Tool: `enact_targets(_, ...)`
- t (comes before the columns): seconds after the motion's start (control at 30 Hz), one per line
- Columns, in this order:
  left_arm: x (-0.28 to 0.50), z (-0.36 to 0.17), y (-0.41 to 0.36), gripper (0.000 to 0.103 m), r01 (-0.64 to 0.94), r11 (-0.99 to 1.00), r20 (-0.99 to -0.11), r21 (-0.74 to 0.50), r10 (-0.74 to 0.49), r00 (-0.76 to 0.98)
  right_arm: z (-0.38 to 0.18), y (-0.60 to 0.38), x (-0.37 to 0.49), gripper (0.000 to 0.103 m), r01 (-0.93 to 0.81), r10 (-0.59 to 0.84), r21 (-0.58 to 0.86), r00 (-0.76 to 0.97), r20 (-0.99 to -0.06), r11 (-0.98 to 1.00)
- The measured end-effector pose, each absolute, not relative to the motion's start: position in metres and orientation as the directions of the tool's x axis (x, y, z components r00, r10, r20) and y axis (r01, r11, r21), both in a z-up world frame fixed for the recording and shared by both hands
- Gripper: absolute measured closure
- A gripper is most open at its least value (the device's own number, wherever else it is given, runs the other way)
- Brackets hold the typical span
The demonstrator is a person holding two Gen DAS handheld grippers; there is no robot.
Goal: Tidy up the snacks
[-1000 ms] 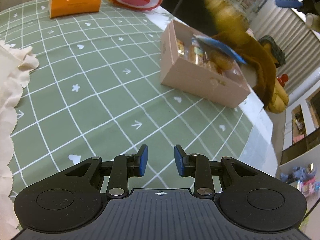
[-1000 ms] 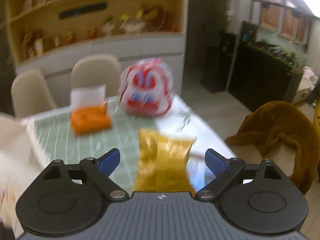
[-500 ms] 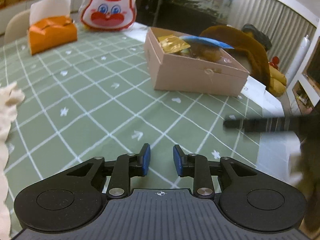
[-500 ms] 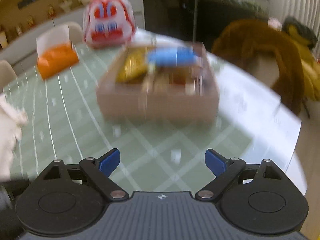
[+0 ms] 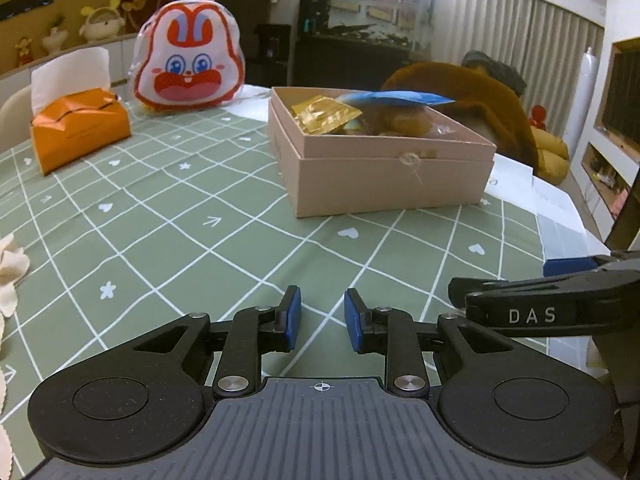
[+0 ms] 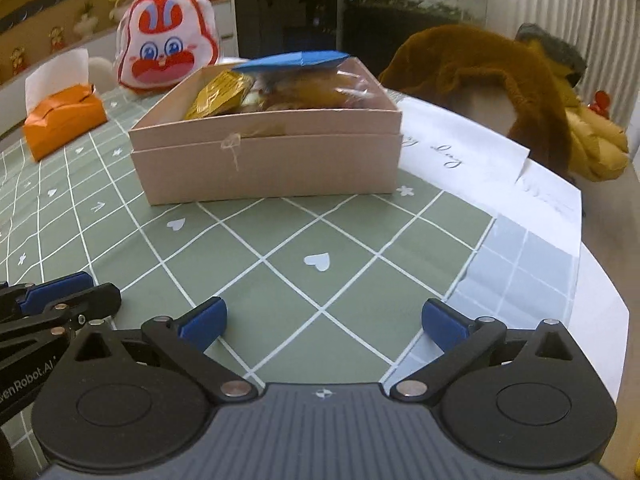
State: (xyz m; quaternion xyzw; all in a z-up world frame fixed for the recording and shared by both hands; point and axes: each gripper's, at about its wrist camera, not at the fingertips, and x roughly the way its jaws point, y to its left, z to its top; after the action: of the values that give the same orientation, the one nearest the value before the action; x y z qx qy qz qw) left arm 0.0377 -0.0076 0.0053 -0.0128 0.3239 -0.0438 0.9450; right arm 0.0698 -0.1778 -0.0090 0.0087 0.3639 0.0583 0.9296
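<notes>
The snacks are seen packed in the pink box point(image 6: 266, 160) on the green tablecloth point(image 6: 320, 280): a gold packet point(image 6: 218, 94) and a blue-topped bag of pastries point(image 6: 308, 80) lie inside. No loose snack is seen on the cloth, so the sorting is judged nearly done. The right gripper point(image 6: 323, 320), just opened to its widest, is held empty before the box. The left gripper point(image 5: 319, 320), narrowed but not shut, holds nothing.

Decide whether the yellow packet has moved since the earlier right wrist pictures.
Yes. A second ago it hung between the right gripper's fingers, in front of the orange tissue box; now the yellow packet lies in the pink box, and the right gripper is empty.
</notes>
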Motion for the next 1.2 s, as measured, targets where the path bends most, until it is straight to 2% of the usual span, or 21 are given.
enact_targets(0.13, 0.0426, 0.005, -0.0104, 0.075, 0.089, 0.994, -0.61, -0.059, -0.106, 0.785, -0.0103, -0.1757, 0.07, 0.0, -0.073, 0.094, 0.059, 0.738, -0.668, 0.996)
enact_targets(0.23, 0.0452, 0.0049, -0.0148, 0.075, 0.097, 0.994, -0.611, -0.043, -0.103, 0.785, -0.0153, -0.1768, 0.0643, 0.0, -0.092, 0.109, 0.059, 0.778, -0.618, 0.994)
enact_targets(1.2, 0.0446, 0.0041, -0.0162, 0.075, 0.097, 0.995, -0.615, -0.022, -0.09, 0.783, -0.0145, -0.1779, 0.0644, 0.0, -0.1, 0.118, 0.064, 0.778, -0.617, 0.993)
